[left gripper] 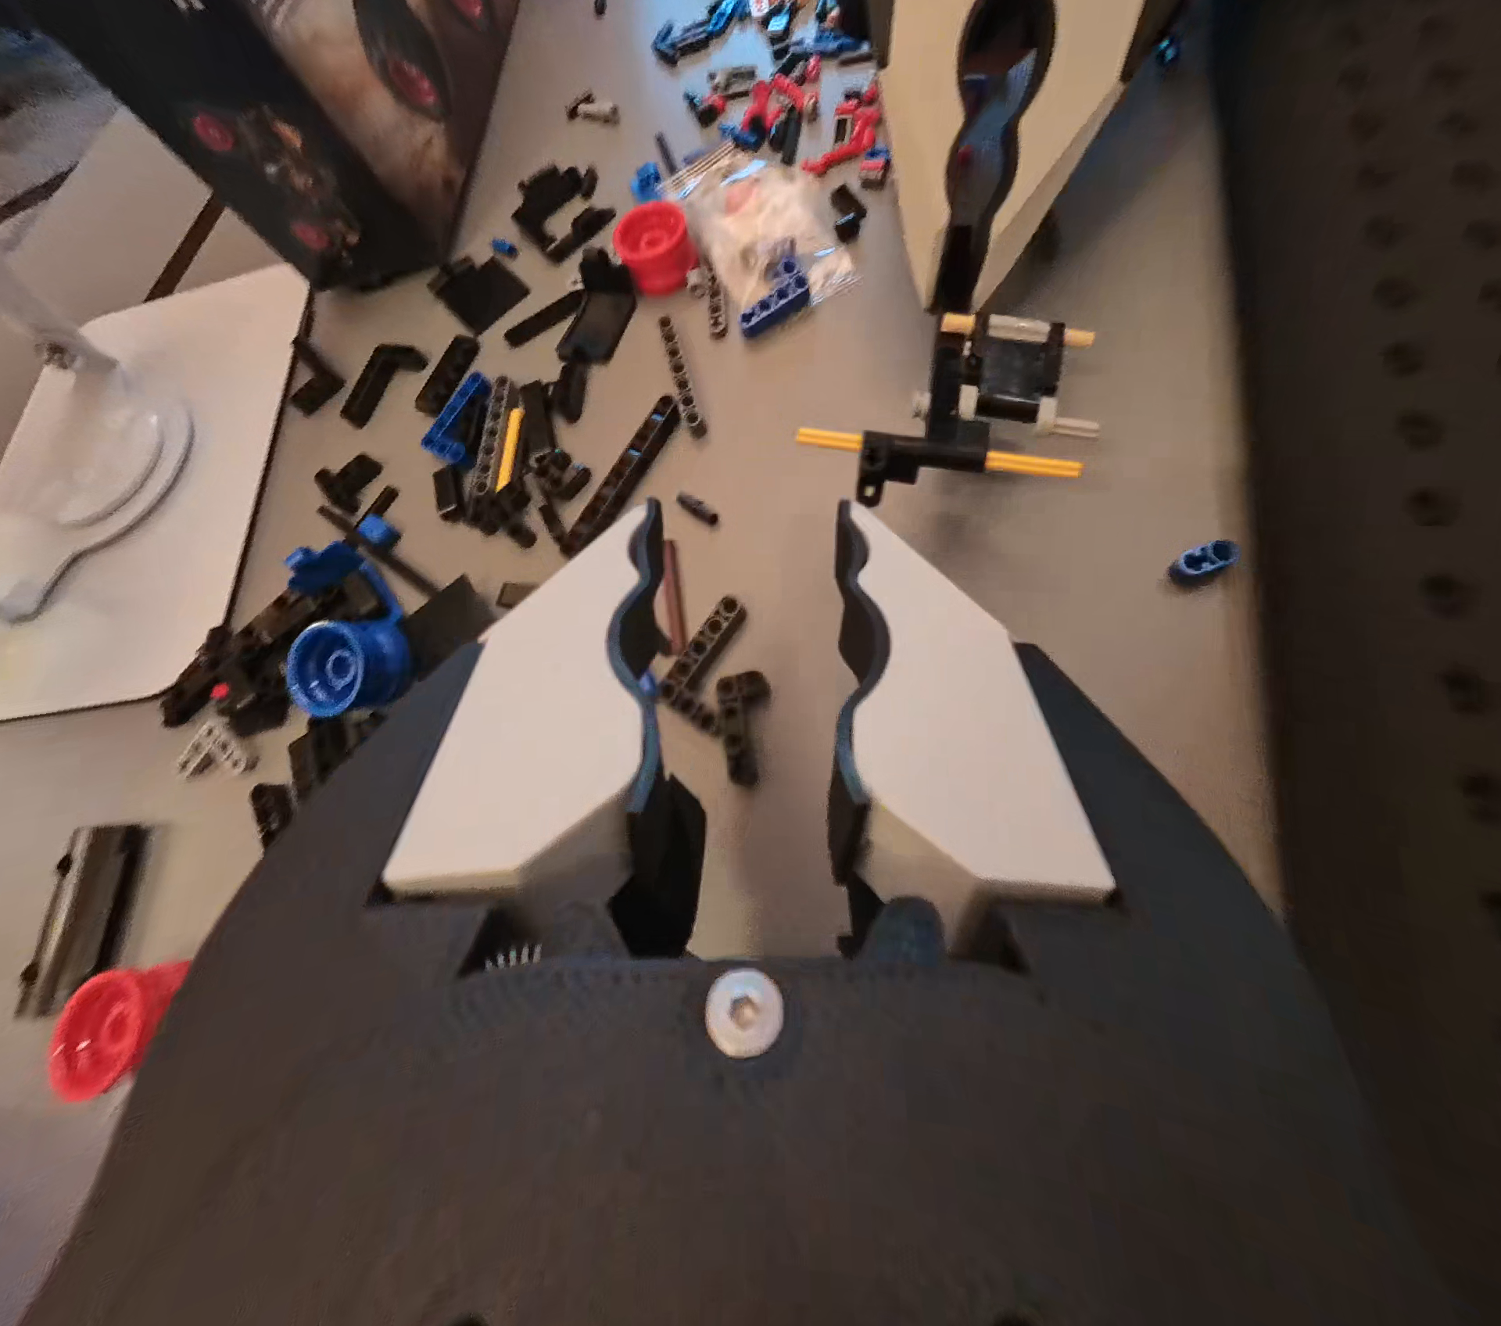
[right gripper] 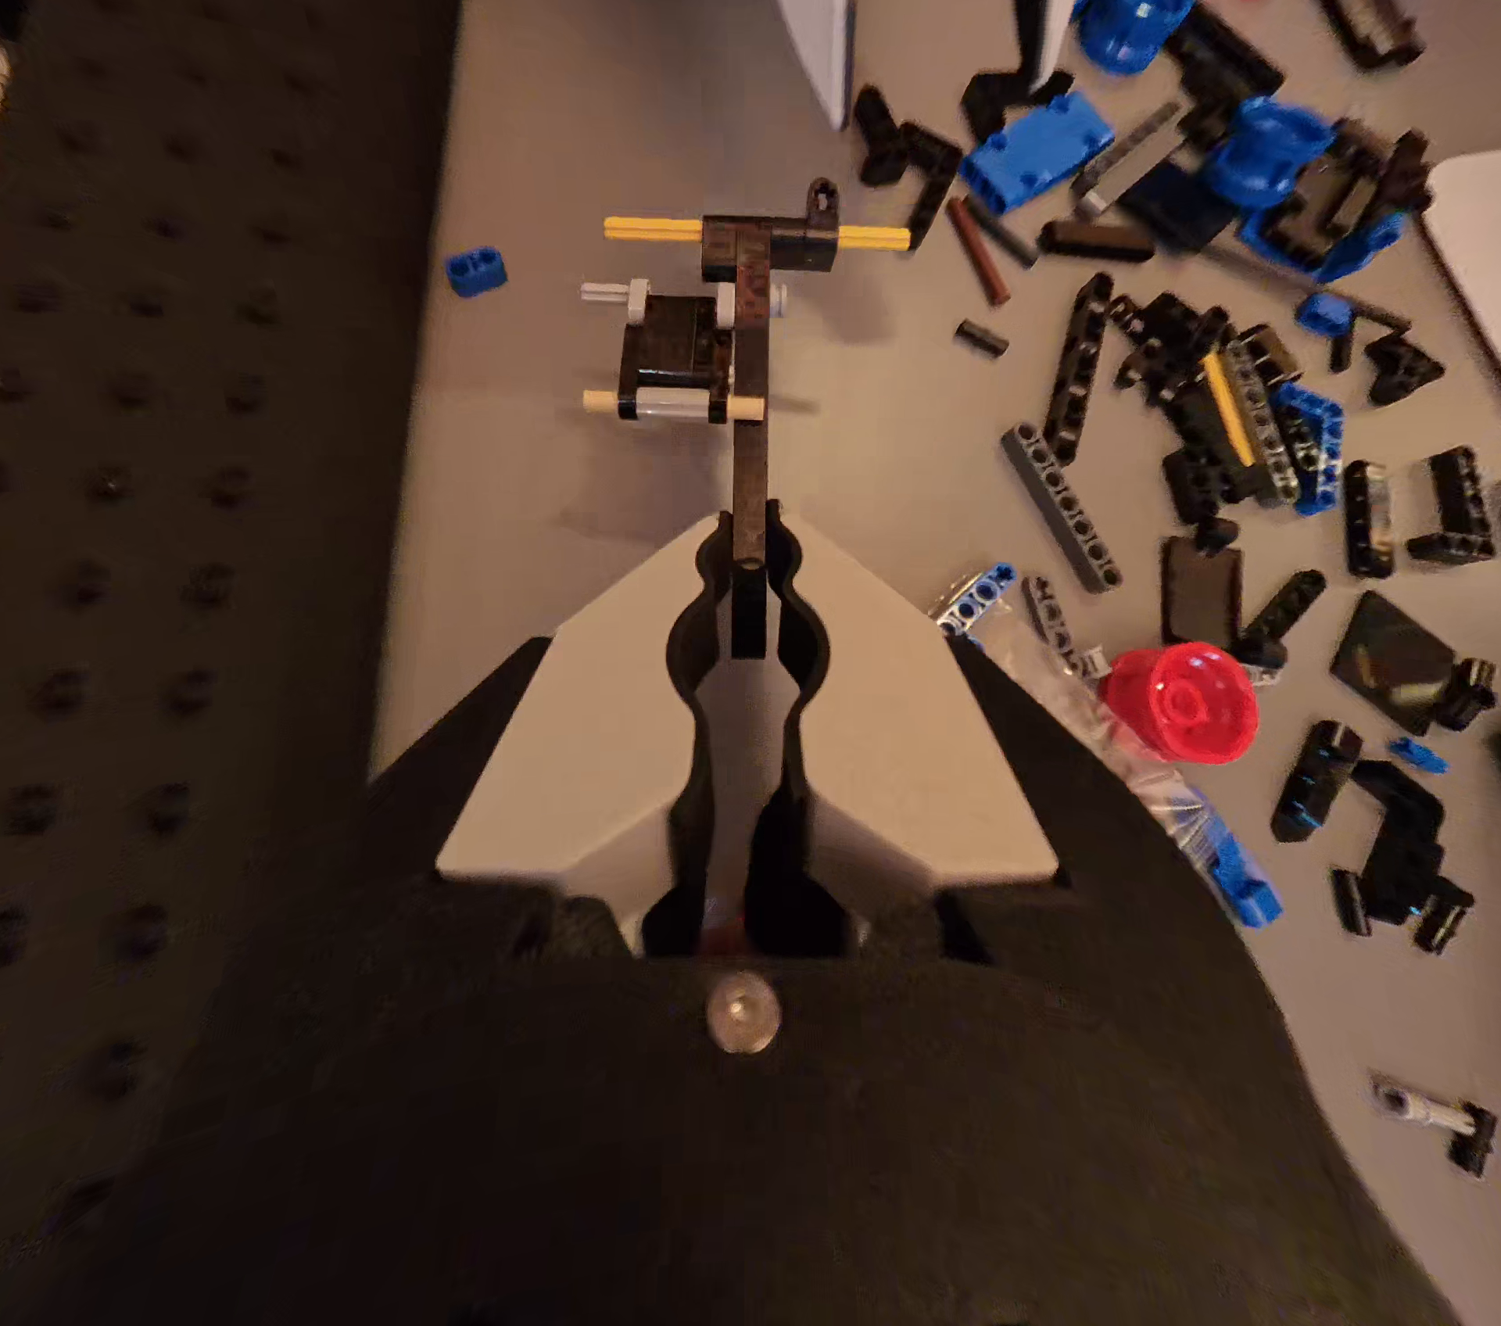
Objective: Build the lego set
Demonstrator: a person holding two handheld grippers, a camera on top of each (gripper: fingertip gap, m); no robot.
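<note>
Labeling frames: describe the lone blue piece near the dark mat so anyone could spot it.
Start at the dark dimpled mat bordering the grey table. Beside its edge lies a small blue two-hole connector, near the subassembly with yellow axles. It sits alone, away from the main parts pile.

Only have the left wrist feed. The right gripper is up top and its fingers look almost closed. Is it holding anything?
Observer: Yes. The right wrist view shows the right gripper shut on a long black beam.
Operator: Loose beam, or part of the small build with the yellow axle?
Observer: Part of it. The beam runs straight up into the small build and ends at the block that carries the yellow axle.
Operator: How deep is the grip?
Observer: Shallow. The tips pinch the beam near its end, and a short tail pokes back between the fingers.
</note>
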